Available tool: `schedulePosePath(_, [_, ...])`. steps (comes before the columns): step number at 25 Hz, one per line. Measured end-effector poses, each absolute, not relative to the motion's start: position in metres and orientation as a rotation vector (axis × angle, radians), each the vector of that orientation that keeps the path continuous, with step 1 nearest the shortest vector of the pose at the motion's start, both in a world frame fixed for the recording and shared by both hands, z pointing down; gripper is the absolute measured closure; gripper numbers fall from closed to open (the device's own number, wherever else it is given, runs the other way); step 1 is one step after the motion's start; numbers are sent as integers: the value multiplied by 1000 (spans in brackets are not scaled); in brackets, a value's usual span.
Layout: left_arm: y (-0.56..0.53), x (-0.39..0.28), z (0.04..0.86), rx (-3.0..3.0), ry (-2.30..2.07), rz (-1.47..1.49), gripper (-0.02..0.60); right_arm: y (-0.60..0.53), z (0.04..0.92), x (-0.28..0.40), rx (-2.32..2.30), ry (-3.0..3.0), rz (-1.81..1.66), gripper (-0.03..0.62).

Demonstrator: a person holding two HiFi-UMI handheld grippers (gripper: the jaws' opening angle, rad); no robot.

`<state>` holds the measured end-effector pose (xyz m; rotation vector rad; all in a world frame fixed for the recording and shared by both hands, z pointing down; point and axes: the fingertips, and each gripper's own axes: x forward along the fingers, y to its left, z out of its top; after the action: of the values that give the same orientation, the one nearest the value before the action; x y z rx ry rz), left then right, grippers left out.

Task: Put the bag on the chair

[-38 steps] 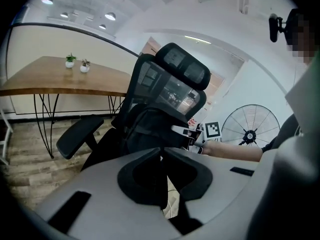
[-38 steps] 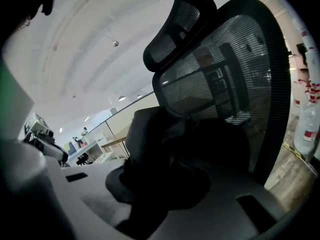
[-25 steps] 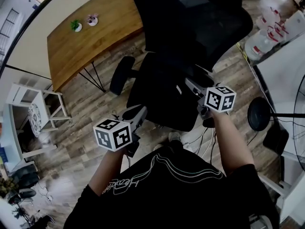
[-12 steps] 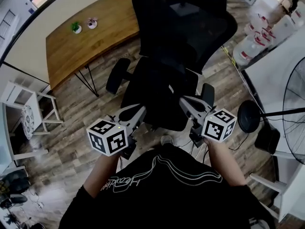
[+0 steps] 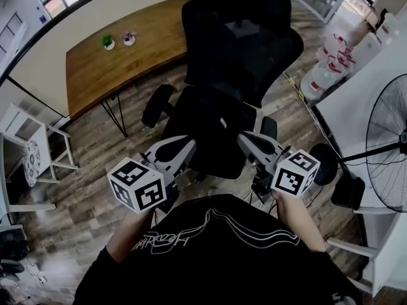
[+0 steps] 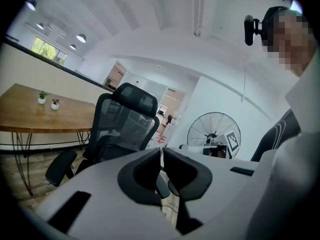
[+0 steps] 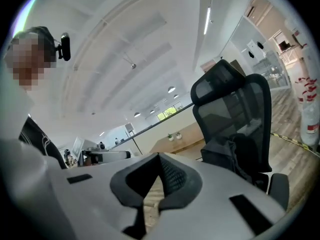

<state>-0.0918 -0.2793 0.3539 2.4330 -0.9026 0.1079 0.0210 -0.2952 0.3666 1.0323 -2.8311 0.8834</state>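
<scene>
A black bag (image 5: pixel 205 127) lies on the seat of a black mesh-backed office chair (image 5: pixel 245 40); black on black, its outline is hard to trace. In the right gripper view the bag (image 7: pixel 235 156) leans against the chair back (image 7: pixel 235 104). My left gripper (image 5: pixel 166 152) hovers in front of the seat's near edge, shut with nothing in it. My right gripper (image 5: pixel 255 146) sits beside it, also shut and empty, clear of the bag. Seen from the left gripper (image 6: pixel 161 154), the chair (image 6: pixel 122 121) stands ahead to the left. The right gripper (image 7: pixel 159 158) has its pads together.
A wooden table (image 5: pixel 121 62) with two small potted plants (image 5: pixel 109 42) stands at the back left. A pedestal fan (image 5: pixel 389 143) and large water bottles (image 5: pixel 331 68) are on the right. A white chair (image 5: pixel 32 154) stands at the left. Cables lie on the floor by the chair base.
Both grippers have drawn back from the chair seat toward the person's body. The bag stays on the seat.
</scene>
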Motion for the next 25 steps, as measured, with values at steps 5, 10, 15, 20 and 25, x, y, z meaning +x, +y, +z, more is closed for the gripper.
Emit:
schedulePosePath(5, [-267, -89, 341, 2473, -882, 95, 540, -281, 356, 18, 1056, -2844, 837, 600])
schedulePosePath(10, [-256, -95, 343, 2481, -863, 111, 540, -266, 355, 9, 1071, -2833, 844, 600])
schedulePosePath(15, [-256, -98, 352, 2467, -837, 127, 540, -263, 362, 9, 1116, -2807, 873, 600])
schedulePosePath(20, [-253, -94, 366, 2451, -790, 149, 540, -259, 376, 14, 1155, -2774, 918, 600])
schedulePosePath(25, [-257, -92, 383, 2429, -771, 172, 540, -263, 394, 14, 1168, -2735, 960, 600])
